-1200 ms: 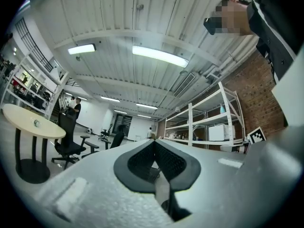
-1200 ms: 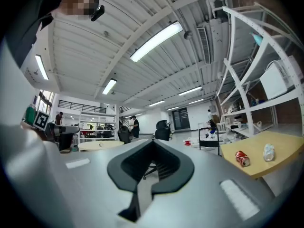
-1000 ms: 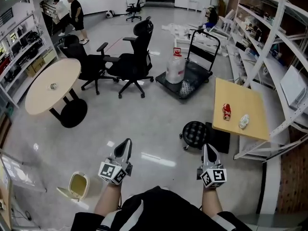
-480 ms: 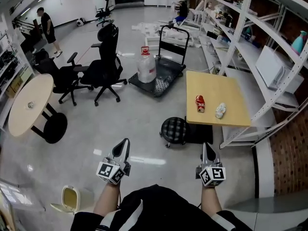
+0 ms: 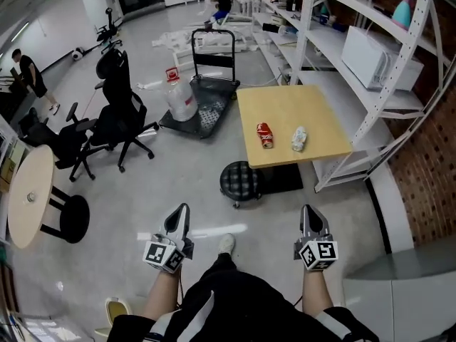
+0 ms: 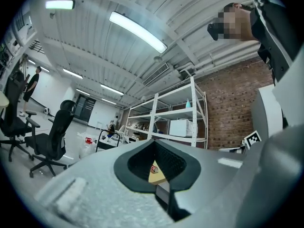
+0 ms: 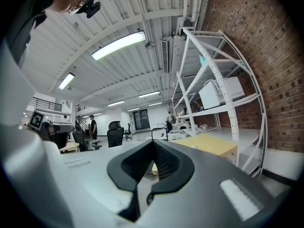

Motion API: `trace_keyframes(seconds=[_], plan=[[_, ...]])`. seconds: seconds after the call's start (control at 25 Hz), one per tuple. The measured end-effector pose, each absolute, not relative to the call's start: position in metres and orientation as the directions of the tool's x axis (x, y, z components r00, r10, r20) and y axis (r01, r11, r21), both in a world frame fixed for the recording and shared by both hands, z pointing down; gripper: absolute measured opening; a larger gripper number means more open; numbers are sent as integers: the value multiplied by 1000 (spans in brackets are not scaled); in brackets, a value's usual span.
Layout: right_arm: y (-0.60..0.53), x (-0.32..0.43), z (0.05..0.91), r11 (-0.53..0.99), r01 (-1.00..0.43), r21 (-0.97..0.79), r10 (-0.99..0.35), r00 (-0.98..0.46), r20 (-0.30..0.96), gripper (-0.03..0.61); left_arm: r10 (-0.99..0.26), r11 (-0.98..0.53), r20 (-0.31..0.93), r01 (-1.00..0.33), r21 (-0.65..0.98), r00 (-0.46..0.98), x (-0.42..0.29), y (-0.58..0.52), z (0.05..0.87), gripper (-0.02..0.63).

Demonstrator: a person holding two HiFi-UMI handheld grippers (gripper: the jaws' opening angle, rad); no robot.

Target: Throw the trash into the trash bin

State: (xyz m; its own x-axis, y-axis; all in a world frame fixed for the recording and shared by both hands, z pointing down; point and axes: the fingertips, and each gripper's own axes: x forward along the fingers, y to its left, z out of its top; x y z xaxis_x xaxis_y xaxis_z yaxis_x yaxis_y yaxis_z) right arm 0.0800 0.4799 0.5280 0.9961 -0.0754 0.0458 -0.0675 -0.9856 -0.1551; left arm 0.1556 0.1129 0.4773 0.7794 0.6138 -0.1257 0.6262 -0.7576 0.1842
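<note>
your left gripper (image 5: 178, 218) and right gripper (image 5: 311, 216) are closed, empty. reach in like that and you may knock the can (image 5: 264, 135) off the tabletop (image 5: 317, 112).

open workshop-like office hall: white metal shelving (image 5: 335, 41), brick wall (image 5: 427, 155), black swivel chairs (image 5: 117, 123), platform trolley (image 5: 206, 105), strip lights (image 6: 137, 31)

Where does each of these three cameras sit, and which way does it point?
Head view: on the person's head, facing steeply down at the floor, table, can, left gripper and right gripper; arms and torso show.
Left gripper view: on the left gripper, looking along its shut jaws at table and shelves; torso at right.
Right gripper view: on the right gripper, looking along its shut jaws at table and shelves; torso at upper left.
Shared: all show the table; head and left gripper views show the can.
</note>
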Motion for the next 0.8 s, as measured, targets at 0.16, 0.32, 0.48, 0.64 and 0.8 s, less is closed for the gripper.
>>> trace_keyframes(seconds=[0.16,0.32,0.48,0.64,0.8], plan=[[503,67,529,-992,-17,-127,-25,998,62,2,657,-726,-130,669,160,743,171,142,479,2],[530,59,533,-988,67,-142,57,996,71,2,713,-668,-148,728,152,685,190,174,475,2],[540,73,544,-980,101,-172,85,992,98,2,722,-651,-160,740,170,673,215,190,466,2],[526,119,536,-987,34,-156,22,997,79,2,726,-646,-159,743,175,669,251,194,471,2],[522,164,523,-993,3,-116,-4,998,61,2,736,-630,-171,755,181,655,294,205,469,2]])
